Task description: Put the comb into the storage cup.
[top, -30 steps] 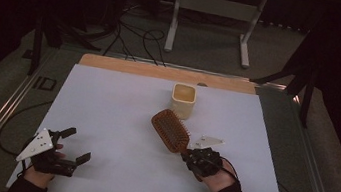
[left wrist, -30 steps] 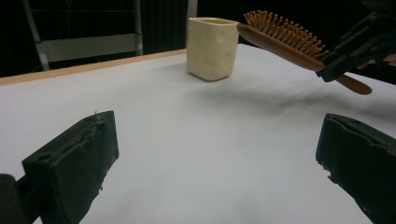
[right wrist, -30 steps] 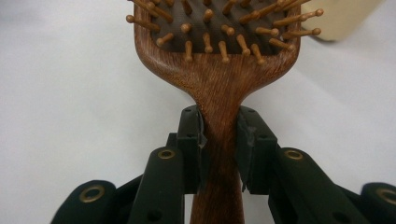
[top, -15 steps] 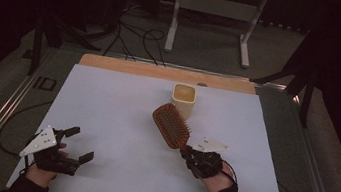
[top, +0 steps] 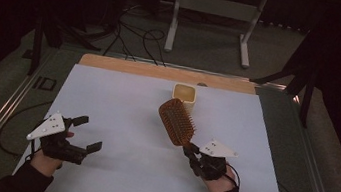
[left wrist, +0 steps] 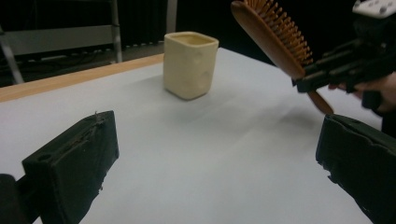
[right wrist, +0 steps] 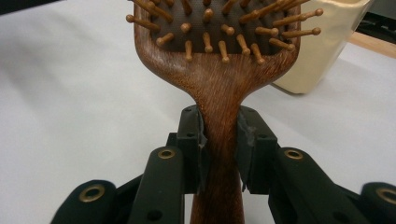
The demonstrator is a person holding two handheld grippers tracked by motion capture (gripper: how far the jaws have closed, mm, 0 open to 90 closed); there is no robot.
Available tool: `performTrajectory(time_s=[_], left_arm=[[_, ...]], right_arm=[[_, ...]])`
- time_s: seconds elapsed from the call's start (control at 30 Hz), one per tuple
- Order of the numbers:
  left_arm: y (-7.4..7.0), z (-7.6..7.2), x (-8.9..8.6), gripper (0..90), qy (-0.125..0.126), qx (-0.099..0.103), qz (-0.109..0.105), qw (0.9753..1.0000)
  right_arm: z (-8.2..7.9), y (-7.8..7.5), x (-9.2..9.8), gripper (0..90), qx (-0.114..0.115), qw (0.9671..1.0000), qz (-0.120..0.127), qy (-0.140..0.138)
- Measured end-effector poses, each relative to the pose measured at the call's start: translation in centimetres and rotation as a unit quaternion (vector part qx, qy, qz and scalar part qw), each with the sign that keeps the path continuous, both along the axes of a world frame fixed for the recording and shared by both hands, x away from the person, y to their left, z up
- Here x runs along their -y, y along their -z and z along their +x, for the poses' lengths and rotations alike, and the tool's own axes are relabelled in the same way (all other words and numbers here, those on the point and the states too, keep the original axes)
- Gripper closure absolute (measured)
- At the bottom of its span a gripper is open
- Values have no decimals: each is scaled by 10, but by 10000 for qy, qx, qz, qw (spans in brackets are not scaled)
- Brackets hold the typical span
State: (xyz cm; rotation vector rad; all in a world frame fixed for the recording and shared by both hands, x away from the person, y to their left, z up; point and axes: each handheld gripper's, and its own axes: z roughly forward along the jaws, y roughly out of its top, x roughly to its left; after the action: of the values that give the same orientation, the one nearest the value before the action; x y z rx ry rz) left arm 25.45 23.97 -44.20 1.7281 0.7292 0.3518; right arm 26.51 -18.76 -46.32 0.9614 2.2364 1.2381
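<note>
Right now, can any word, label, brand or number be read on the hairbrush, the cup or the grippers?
None: no readable text.
hairbrush: plain wood, no brand visible.
cup: plain cream wall.
right gripper and left gripper: only white dots on their grey plates.

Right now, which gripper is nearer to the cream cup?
The right gripper. It holds the hairbrush by its handle, just in front of the cream cup. The left gripper hovers open, far off toward the table's near left corner.
</note>
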Motion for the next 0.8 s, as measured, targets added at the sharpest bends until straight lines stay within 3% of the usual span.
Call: performTrajectory(time_s=[0.3,0.57,0.8], left_arm=[[-21,16,24,1,259,-181,-39,9995],[-37,29,51,1,465,-298,60,9985],[-49,43,70,1,555,-557,-127,9968]], right_arm=[[0,2,2,729,-23,10000,54,63],[0,0,5,729,-5,9999,97,101],[0,-2,6,729,46,9998,117,119]])
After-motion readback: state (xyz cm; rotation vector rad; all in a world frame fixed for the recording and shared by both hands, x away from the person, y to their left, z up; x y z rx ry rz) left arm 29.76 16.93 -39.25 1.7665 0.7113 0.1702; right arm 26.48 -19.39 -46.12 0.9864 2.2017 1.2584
